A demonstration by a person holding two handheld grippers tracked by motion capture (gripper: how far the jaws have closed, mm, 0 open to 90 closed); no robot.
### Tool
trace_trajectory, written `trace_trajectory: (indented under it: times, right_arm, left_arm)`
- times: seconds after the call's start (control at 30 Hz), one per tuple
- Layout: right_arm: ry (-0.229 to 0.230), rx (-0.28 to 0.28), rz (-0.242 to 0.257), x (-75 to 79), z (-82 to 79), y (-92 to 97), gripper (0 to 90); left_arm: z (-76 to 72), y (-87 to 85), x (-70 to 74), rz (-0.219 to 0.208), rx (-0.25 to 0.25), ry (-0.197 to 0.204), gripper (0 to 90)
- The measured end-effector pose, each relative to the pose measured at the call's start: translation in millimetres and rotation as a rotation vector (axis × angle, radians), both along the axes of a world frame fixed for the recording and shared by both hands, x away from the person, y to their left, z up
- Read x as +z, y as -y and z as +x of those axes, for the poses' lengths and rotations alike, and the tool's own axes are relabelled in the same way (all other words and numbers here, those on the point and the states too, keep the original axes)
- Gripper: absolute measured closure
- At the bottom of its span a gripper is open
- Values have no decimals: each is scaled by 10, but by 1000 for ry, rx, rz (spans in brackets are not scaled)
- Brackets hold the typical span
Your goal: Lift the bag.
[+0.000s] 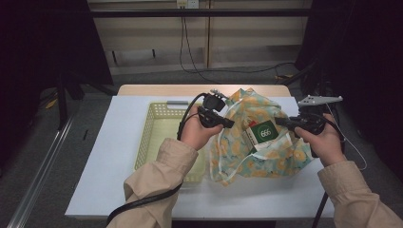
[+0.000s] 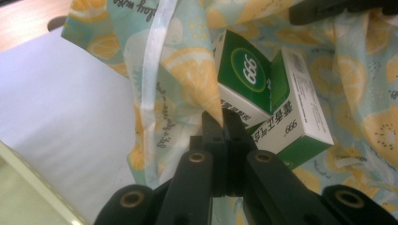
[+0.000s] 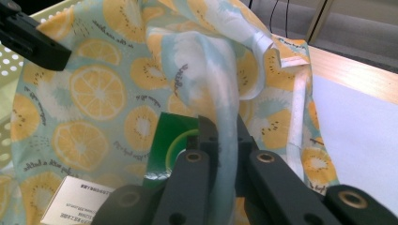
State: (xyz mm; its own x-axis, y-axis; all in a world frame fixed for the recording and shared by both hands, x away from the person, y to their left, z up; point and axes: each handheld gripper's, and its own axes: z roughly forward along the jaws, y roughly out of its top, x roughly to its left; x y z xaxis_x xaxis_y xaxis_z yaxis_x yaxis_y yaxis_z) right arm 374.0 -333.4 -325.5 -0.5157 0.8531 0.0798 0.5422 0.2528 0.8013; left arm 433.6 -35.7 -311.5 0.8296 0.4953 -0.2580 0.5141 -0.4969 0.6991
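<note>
A cloth bag (image 1: pixel 240 159) printed with lemon slices lies on the white-covered table, its mouth held apart between both grippers. Inside it lie two green-and-white boxes (image 1: pixel 261 133). My left gripper (image 1: pixel 230 124) is shut on the bag's left rim. In the left gripper view the jaws (image 2: pixel 224 119) pinch the cloth (image 2: pixel 187 70) just below one green box (image 2: pixel 246 77), with the second box (image 2: pixel 295 122) beside it. My right gripper (image 1: pixel 281 122) is shut on the bag's right side. In the right gripper view (image 3: pixel 223 124) a pale strap of the bag (image 3: pixel 220 84) runs between the jaws, over a green box (image 3: pixel 164 140).
A pale yellow perforated basket (image 1: pixel 154 124) stands left of the bag, under the person's left forearm. A white sheet (image 1: pixel 109 156) covers the table, with bare wood (image 1: pixel 190 89) at the far edge. Cables trail from both grippers.
</note>
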Motion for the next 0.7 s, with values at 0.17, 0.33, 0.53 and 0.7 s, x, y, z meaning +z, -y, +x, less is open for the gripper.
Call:
trace_trajectory:
  times: [0.17, 0.33, 0.53, 0.7]
  right_arm:
    - [11, 0, -3, 68, 15, 1, 887]
    - [26, -8, 0, 180, 47, 5, 887]
    - [44, -2, 3, 292, 82, -30, 887]
    - [66, -3, 20, 406, 102, -31, 887]
  left_arm:
    - [25, 2, 138, -12, 3, 15, 900]
    - [54, 44, 315, -6, 5, 36, 900]
    - [91, 95, 474, -26, 4, 50, 900]
    - [123, 111, 602, -41, 9, 61, 900]
